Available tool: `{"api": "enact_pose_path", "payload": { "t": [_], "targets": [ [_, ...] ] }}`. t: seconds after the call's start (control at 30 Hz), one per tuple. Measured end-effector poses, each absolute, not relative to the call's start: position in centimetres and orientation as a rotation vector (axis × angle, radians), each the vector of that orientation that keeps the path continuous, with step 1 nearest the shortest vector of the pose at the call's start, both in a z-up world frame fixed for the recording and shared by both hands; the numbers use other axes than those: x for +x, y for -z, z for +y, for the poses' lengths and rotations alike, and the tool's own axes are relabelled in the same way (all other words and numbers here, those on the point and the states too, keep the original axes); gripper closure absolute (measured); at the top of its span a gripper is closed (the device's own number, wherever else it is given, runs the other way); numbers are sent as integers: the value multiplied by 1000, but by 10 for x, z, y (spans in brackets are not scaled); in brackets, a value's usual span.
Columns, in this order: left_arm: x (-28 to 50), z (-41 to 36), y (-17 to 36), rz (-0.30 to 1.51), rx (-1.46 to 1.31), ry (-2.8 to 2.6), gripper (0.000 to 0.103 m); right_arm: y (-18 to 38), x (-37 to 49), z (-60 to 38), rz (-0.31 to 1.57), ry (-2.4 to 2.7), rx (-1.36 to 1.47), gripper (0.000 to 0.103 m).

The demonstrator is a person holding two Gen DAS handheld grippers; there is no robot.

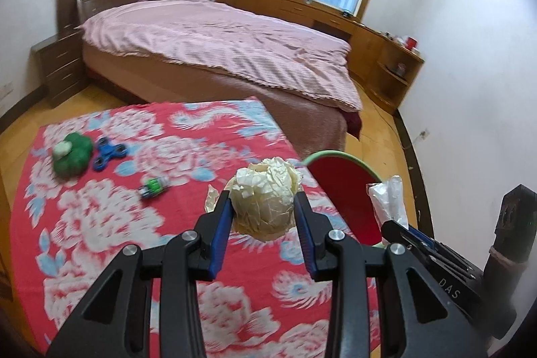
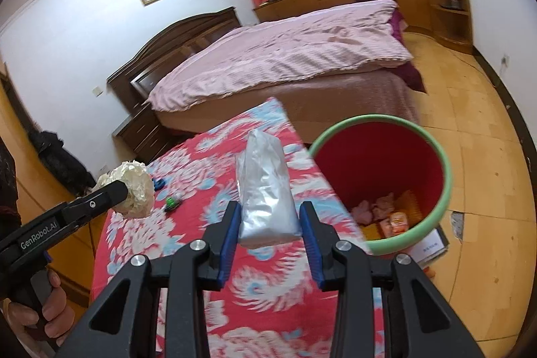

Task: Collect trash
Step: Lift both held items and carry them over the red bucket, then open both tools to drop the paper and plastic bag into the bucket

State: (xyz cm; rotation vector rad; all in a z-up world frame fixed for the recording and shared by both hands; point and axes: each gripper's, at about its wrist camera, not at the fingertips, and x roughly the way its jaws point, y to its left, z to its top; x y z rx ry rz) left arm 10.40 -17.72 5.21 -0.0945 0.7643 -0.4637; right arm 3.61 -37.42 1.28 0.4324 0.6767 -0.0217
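Left gripper (image 1: 262, 210): clenched on a crumpled ball of cream paper (image 1: 265, 195), held above the cloth.
Right gripper (image 2: 270, 218): grasping a silvery plastic packet (image 2: 265, 190) between its blue pads, packet upright.
Bin (image 2: 433, 143): red with a green rim, standing on the floor just beside the table edge; wrappers lie at its bottom.
Table cloth (image 1: 110, 223): red, floral.
Left on cloth: green plush toy (image 1: 72, 153), blue fidget spinner (image 1: 109, 153), small green toy car (image 1: 153, 187).
Hand (image 2: 50, 314): grips the left tool's handle.
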Motion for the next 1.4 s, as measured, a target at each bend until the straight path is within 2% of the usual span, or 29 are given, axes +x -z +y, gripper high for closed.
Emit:
{"api": "enact_pose_path", "payload": {
  "t": [0.53,1.0,1.3,1.4],
  "targets": [
    [149,-288,-18,835,1,606,66,28,44,-458,717,159,538,64],
    [178,-350,28,904,61,653,66,72,62,-500,776,220,582,64],
    [186,-353,28,897,57,643,55,82,70,-510,781,224,606,61],
    [186,-353,26,893,55,644,54,81,70,-510,776,220,610,53]
  ]
}}
